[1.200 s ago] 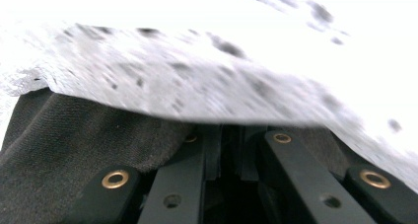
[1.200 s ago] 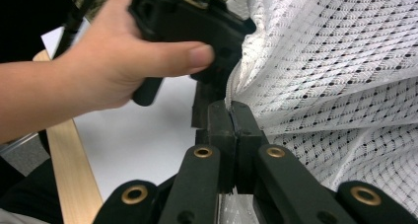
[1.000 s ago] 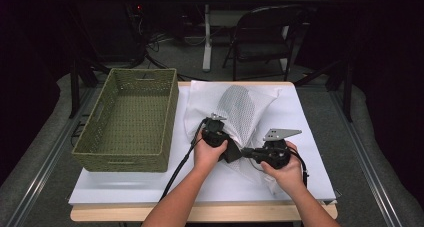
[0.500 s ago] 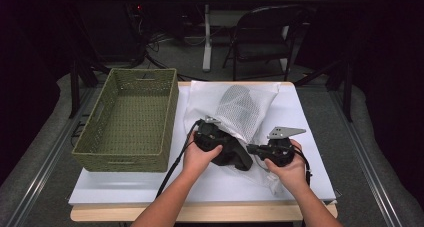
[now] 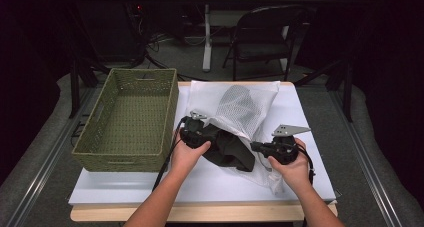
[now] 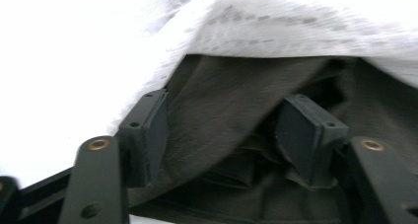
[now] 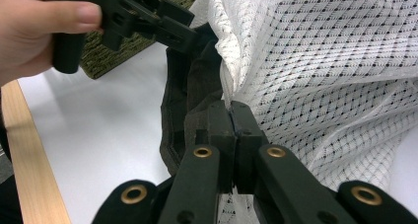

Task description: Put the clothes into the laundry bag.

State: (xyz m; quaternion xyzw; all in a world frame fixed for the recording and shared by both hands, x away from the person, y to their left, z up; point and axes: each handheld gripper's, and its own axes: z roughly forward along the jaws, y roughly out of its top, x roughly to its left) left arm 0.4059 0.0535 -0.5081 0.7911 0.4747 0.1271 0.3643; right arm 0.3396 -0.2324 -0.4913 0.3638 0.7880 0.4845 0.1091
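The white table [image 5: 150, 187] carries a green woven basket [image 5: 127, 119] on its left part and a white mesh bag [image 5: 245, 107] at its centre, the two lying just beside each other without clear contact. The mesh bag lies flat with its open edge toward the person, and a dark cloth [image 5: 230, 149] protrudes from that opening onto the table surface, partly covered by the mesh. The dark cloth lies between the two grippers. The left gripper [image 5: 197, 134], held in the person's left hand [image 5: 187, 154], sits at the left end of the cloth; in the left gripper view its jaws stand apart, with a fold of the dark cloth [image 6: 222, 115] lying between the pads and the edge of the mesh bag [image 6: 305, 31] draped just above them, and neither pad presses the fabric closed. The right gripper [image 7: 230, 118], held in the right hand [image 5: 290, 169], is at the right side of the cloth; in the right gripper view its jaws are pressed together on the edge of the mesh bag [image 7: 345, 61], with the dark cloth [image 7: 190, 100] directly beside and behind the jaw tips. In that same view the left gripper [image 7: 148, 19] appears farther off, touching the upper end of the cloth.
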